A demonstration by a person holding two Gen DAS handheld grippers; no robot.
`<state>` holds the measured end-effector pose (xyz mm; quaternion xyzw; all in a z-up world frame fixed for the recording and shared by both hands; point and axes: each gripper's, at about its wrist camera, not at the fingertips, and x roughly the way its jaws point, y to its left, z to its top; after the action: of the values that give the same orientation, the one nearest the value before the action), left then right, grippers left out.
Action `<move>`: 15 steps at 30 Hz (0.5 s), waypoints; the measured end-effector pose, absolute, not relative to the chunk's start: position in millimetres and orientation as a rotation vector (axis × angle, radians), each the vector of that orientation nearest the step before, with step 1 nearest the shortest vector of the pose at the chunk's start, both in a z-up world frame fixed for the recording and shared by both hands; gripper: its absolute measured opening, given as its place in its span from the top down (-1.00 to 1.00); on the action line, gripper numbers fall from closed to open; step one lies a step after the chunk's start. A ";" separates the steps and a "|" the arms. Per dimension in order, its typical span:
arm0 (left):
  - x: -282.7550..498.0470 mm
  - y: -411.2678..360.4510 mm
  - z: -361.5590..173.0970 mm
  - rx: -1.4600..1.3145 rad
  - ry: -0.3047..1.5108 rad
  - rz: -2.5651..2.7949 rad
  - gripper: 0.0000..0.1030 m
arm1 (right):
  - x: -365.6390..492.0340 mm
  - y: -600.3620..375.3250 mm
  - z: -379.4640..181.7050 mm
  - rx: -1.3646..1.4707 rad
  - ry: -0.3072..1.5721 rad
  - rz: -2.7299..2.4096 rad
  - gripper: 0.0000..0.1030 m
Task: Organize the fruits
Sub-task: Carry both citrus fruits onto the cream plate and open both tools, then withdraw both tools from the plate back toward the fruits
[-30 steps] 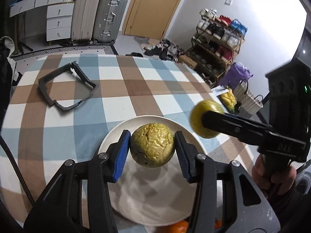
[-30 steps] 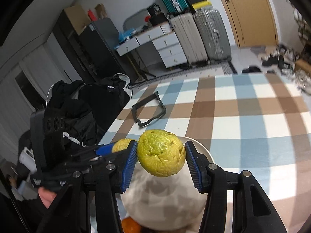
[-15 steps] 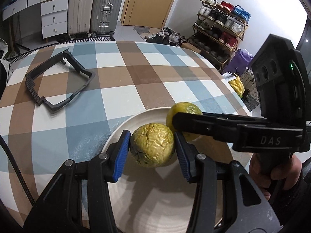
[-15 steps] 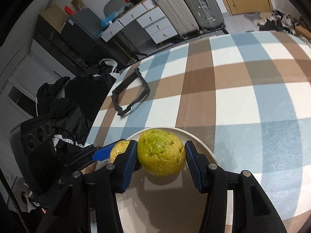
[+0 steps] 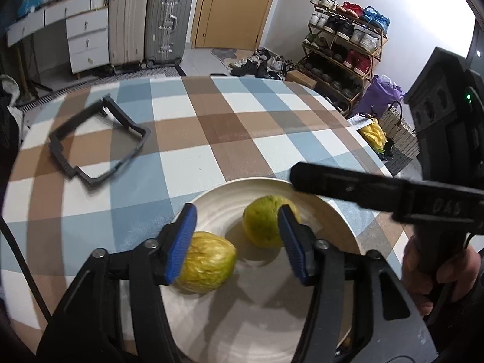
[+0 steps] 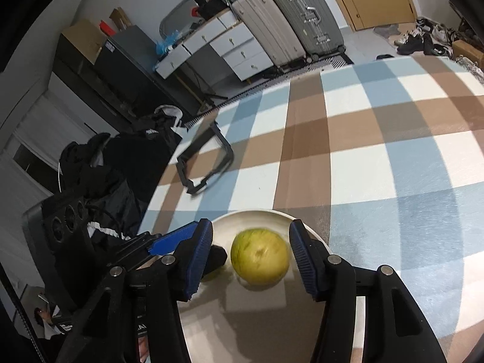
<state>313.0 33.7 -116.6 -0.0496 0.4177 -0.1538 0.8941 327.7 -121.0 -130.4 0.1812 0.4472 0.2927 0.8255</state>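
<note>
While hovering over white plate [image 5: 332, 211], left gripper [image 5: 239, 242] standing released, jaws having just been opening; blue pads [image 5: 181, 242] spread. Wrinkled yellow fruit [image 5: 208, 261] sitting on plate's near-left part, just beside or touching left pad, well clear of right pad, not being squeezed. Smoother green-yellow fruit [image 5: 263, 222] resting on plate toward its far side, partly hidden behind left gripper's right pad.

Right gripper [image 6: 251, 254] also standing released above plate [image 6: 314, 236], jaws having just been opening; green-yellow fruit [image 6: 259, 256] lying between blue pads [image 6: 196, 257] with visible gaps both sides, sitting on plate surface, slightly blurred. Only a sliver of second fruit showing in right wrist view, behind left pad. Right gripper [image 5: 302, 178] reaching in over plate's far-right rim in left wrist view, hand [image 5: 435, 275] wrapping its handle to plate's right. Left gripper [image 6: 181, 239] entering from plate's left in right wrist view, one blue pad showing.

Plate sitting on checked tablecloth [image 5: 211, 127], blue, brown and white squares. Black open frame [image 5: 96, 145] lying flat on cloth, well apart from plate, toward far left. Suitcases [image 5: 151, 21] and shoe rack [image 5: 341, 45] standing beyond table, far from plate.
</note>
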 end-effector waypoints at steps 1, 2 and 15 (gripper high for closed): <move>307.6 32.5 -111.1 -0.092 0.854 -0.312 -0.10 | 324.4 -124.3 -126.1 0.391 0.940 0.618 -0.14; 304.1 32.2 -108.0 -0.088 0.849 -0.307 -0.13 | 320.1 -128.4 -121.1 0.397 0.926 0.615 -0.24; 209.4 21.2 -38.8 -0.015 0.703 -0.189 -0.61 | 225.2 -174.5 -58.7 0.366 0.718 0.564 -0.83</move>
<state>209.4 21.2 -38.8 -0.0073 0.3438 -0.0923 0.9345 225.2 -174.5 -58.7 0.1759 0.3449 0.2705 0.8814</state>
